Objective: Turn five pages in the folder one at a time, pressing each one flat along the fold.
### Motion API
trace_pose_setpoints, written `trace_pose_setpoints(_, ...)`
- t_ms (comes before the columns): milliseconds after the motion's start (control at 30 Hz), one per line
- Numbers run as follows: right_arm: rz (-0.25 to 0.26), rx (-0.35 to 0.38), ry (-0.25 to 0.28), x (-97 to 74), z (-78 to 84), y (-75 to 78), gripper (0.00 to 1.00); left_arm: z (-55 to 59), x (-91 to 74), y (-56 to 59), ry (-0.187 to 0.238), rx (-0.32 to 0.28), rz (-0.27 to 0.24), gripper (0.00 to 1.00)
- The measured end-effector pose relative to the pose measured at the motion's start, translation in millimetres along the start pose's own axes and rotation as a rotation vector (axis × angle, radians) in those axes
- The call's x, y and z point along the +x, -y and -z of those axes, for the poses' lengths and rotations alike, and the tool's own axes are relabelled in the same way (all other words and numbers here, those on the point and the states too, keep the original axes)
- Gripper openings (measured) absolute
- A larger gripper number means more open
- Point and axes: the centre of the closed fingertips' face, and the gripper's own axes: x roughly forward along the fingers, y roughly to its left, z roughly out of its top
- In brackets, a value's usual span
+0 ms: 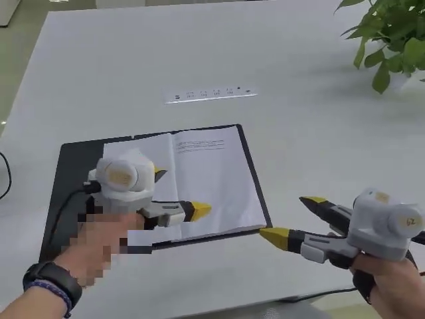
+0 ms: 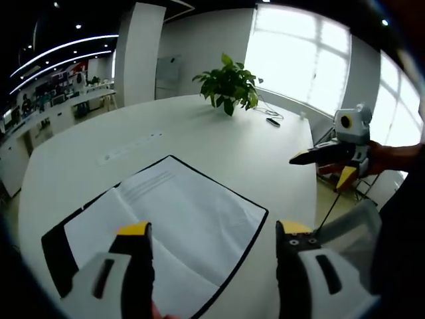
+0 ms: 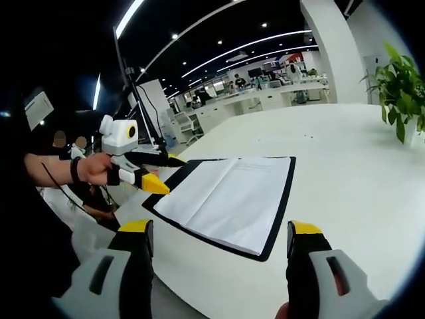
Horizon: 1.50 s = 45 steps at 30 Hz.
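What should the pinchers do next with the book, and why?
Probably bring the right gripper to the right page's outer edge and pinch one sheet: the folder lies open, that gripper hangs open beside it, and the left gripper hovers open over the pages.

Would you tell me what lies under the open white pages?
The black folder cover, bordering the pages, on the white table. Its middle is covered.

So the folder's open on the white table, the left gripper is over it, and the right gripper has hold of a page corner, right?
Not quite. The right gripper holds nothing: in the head view it is open, off the right edge of the folder. The folder is indeed open on the white table, with the left gripper over it.
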Motion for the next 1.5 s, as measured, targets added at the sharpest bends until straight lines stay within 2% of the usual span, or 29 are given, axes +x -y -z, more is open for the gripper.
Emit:
trace_pose_setpoints(67,0.007,0.008,-0.003,-0.4,0.9,1.5,0.83,1.1,12.8,4.3,-0.009,0.015,0.028,0.76)
trace_pose_setpoints(367,0.014,0.031,-0.009,-3.2,5.4,6.1,0.82,1.4,57.7,26.5,-0.047,0.047,0.088,0.72)
trace_pose_setpoints(633,0.015,0.043,-0.013,-5.6,8.7,9.2,0.82,6.3,92.8,34.6,-0.087,0.066,0.109,0.68)
trace_pose_setpoints(833,0.014,0.050,-0.010,-6.8,9.4,12.5,0.81,17.8,114.3,36.2,-0.129,0.084,0.093,0.70)
trace_pose_setpoints(867,0.014,0.052,-0.010,-6.8,9.8,13.8,0.81,22.5,119.8,37.2,-0.147,0.108,0.085,0.70)
trace_pose_setpoints(1033,0.009,0.060,-0.015,-6.2,11.8,16.7,0.80,29.7,132.1,41.9,-0.170,0.124,0.066,0.70)
trace_pose_setpoints(1167,0.015,0.075,-0.012,-5.0,11.4,21.1,0.80,40.6,141.5,37.3,-0.202,0.149,0.025,0.72)
trace_pose_setpoints(1300,0.008,0.074,-0.012,-2.8,9.7,21.2,0.80,48.4,145.2,40.4,-0.221,0.171,0.021,0.74)
trace_pose_setpoints(1500,-0.008,0.070,-0.021,3.0,10.0,20.2,0.80,51.7,145.5,36.0,-0.213,0.188,0.003,0.72)
